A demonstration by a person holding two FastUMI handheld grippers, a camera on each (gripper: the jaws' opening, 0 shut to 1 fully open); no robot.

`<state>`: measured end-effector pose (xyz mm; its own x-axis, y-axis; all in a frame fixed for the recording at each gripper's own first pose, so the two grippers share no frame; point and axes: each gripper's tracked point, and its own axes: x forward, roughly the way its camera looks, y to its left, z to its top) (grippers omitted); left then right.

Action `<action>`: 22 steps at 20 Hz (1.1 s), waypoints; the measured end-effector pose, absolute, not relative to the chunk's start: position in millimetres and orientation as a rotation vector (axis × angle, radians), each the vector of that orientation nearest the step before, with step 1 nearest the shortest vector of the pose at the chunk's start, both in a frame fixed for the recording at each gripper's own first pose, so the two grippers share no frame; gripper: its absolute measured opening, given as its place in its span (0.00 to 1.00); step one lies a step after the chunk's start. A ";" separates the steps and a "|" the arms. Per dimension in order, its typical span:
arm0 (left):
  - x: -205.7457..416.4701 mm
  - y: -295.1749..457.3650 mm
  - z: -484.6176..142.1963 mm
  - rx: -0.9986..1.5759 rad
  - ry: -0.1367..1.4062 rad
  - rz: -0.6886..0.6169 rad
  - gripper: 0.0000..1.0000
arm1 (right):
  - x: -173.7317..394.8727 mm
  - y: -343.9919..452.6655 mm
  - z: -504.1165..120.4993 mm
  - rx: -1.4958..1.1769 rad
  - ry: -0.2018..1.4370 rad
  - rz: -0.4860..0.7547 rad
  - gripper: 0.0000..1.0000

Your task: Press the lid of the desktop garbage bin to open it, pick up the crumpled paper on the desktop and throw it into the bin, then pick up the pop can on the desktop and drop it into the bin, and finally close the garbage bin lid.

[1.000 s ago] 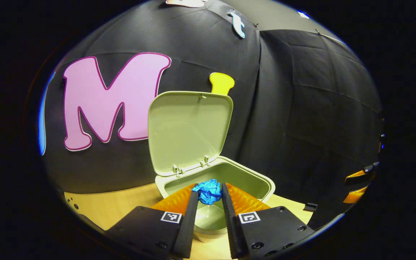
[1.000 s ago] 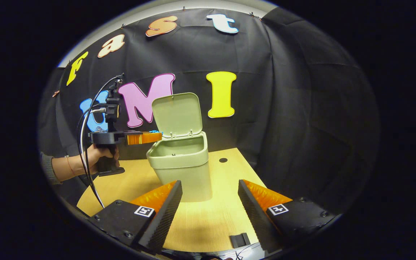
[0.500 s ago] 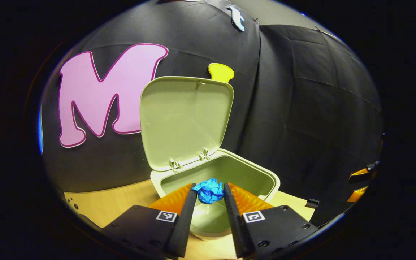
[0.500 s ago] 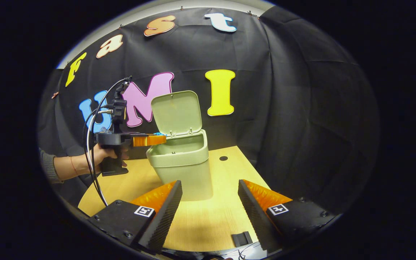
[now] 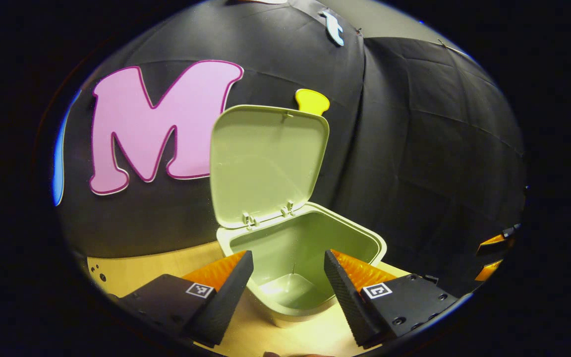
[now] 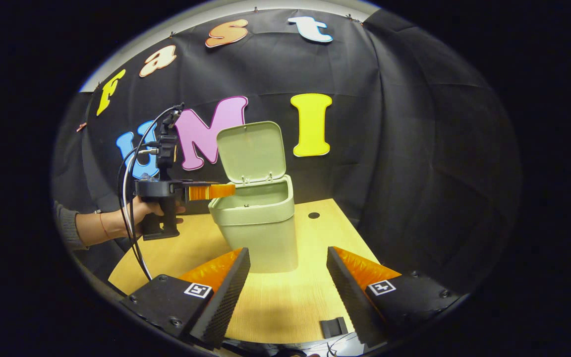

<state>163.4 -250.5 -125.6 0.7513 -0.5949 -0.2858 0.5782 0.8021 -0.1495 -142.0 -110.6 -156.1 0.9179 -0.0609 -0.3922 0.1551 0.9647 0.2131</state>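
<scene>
Pale green plastic garbage bin (image 5: 301,258) stands on the light wooden table (image 6: 285,302), hinged lid (image 5: 268,163) raised upright. My left claw (image 5: 288,265) hangs released above its rim; my right claw (image 6: 288,265) gapes, well apart.

No readable text, label, brand or number stands on anything here.

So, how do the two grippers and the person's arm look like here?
Each gripper, left gripper and right gripper, has two wedge-shaped ribbed fingers on dark plates with screws and small square black-and-white markers. In the right gripper view, the left one has a dark pistol handle, a camera mast and looping cables; the person wears a grey sleeve.
</scene>
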 end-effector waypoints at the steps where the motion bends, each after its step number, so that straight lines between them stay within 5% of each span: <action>1: 159.9 -243.9 -121.9 -0.063 0.323 -0.633 0.94 | -141.1 -106.0 -158.2 0.242 0.398 -0.094 0.98; 22: 10.3 -46.6 -119.0 -0.251 0.360 -0.267 0.95 | -100.3 52.6 -230.5 0.152 0.570 0.405 0.98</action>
